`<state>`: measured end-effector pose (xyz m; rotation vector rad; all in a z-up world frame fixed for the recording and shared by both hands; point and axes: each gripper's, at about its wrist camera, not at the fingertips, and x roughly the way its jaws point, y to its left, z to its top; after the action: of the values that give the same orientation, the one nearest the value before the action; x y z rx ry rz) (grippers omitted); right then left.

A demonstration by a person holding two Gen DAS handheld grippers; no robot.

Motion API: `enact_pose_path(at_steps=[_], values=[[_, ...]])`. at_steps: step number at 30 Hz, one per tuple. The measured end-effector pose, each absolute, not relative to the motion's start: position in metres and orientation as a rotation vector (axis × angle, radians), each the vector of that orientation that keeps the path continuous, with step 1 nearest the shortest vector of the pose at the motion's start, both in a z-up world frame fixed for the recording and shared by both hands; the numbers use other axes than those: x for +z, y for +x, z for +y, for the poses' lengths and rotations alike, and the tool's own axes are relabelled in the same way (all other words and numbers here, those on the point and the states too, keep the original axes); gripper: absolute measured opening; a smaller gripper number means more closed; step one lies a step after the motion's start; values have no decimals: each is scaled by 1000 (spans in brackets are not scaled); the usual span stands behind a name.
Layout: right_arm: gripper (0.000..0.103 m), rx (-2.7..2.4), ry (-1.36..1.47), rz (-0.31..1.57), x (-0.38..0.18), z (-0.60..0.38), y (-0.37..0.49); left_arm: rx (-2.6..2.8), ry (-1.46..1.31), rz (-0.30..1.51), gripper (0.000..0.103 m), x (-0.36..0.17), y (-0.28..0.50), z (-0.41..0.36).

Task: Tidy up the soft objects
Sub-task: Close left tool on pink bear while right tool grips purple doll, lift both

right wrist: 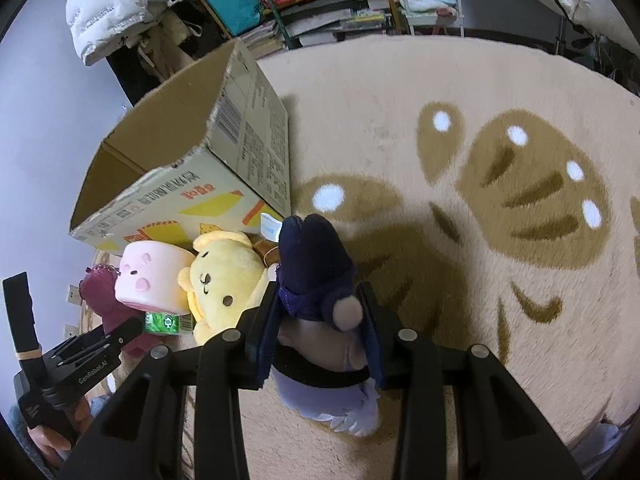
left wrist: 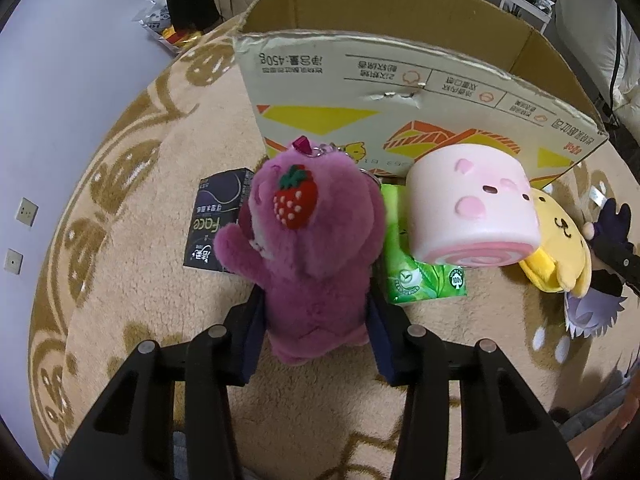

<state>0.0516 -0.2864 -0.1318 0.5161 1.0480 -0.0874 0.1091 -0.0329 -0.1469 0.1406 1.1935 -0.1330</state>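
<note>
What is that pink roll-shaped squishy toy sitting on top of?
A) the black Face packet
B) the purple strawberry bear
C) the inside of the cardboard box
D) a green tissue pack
D: in the left wrist view the pink roll toy lies over the green tissue pack, beside the purple bear held by the left gripper, and outside the cardboard box.

Your floor: round beige shaggy rug with brown leaf pattern and white dots (right wrist: 500, 184), lying on pale lavender-grey smooth floor (left wrist: 60, 60). Two white wall sockets (left wrist: 27, 213) at your far left. Behind rug, yellow-framed shelf crammed with books and boxes (right wrist: 320, 8); white puffy jacket (right wrist: 116, 0) draped beside it. White metal rack (left wrist: 528, 4) at back. Light dim, even.
</note>
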Motion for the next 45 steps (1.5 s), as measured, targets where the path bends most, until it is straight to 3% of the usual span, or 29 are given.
enact_pose_path(at_steps=[11, 31, 45], values=[[39, -58, 476, 917, -110, -283, 40, -152, 89, 1105, 43, -125, 98, -28], [39, -25, 331, 647, -56, -257, 17, -91, 81, 677, 44, -40, 46, -15], [39, 12, 233, 554, -39, -238, 21, -134, 70, 573, 44, -19, 32, -18]])
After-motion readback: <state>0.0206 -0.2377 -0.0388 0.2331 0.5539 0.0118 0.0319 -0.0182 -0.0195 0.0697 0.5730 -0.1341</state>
